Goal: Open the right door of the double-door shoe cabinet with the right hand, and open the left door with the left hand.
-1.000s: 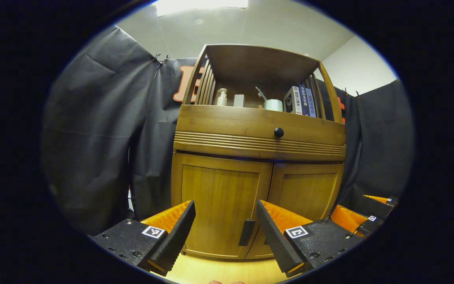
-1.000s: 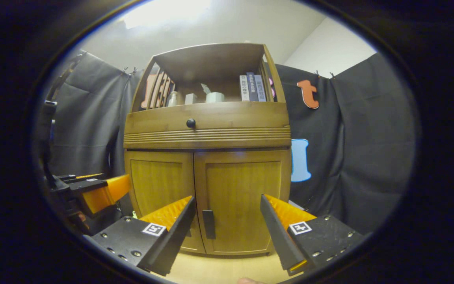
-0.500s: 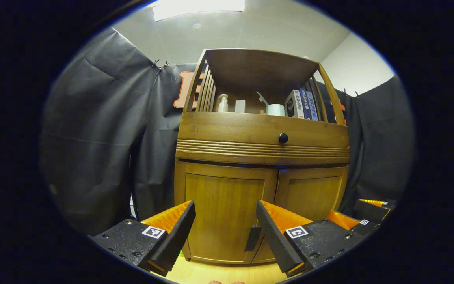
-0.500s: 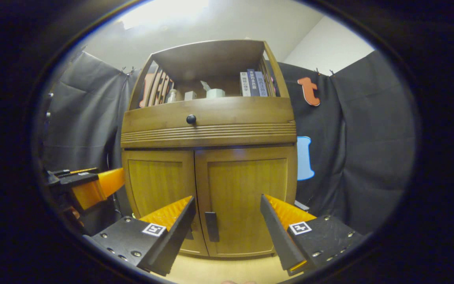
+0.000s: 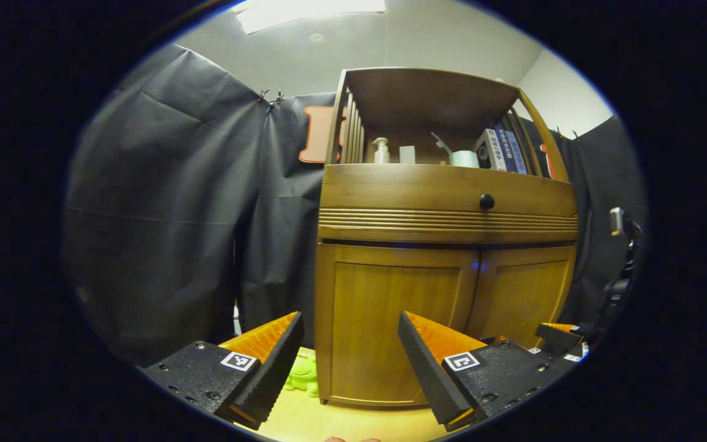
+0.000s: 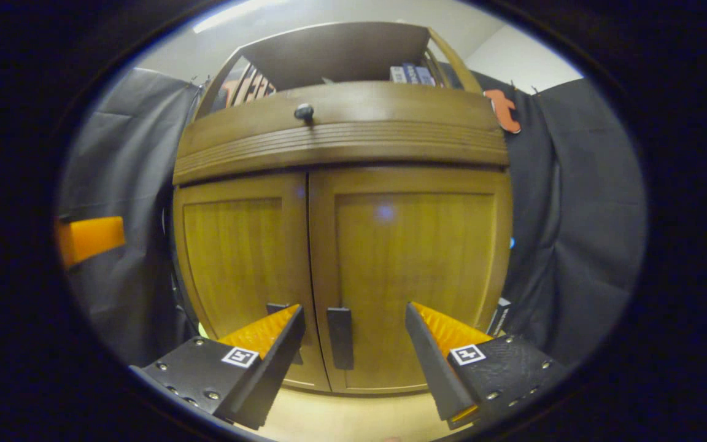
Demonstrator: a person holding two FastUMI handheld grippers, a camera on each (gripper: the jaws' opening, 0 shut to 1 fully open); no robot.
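Observation:
The wooden shoe cabinet [image 6: 341,138] has both lower doors shut. In the right gripper view the right door [image 6: 418,264] is close ahead. Its dark vertical handle [image 6: 340,337] lies between the fingers of my open right gripper [image 6: 353,362], a little beyond the tips. The left door [image 6: 234,258] has its handle [image 6: 277,307] half hidden by a finger. In the left gripper view my left gripper [image 5: 350,362] is open before the left door [image 5: 390,325], holding nothing. The right gripper [image 5: 559,334] is low by the right door [image 5: 525,301].
A drawer with a black knob [image 5: 486,201] sits above the doors. Over it, an open shelf holds a bottle [image 5: 380,150], a cup and books. A green toy [image 5: 304,374] lies on the wooden floor left of the cabinet. Black cloth hangs on both sides.
My right gripper has moved much closer to the cabinet, and the right door's handle now sits between its fingers. My left gripper has swung left, so the cabinet sits further right.

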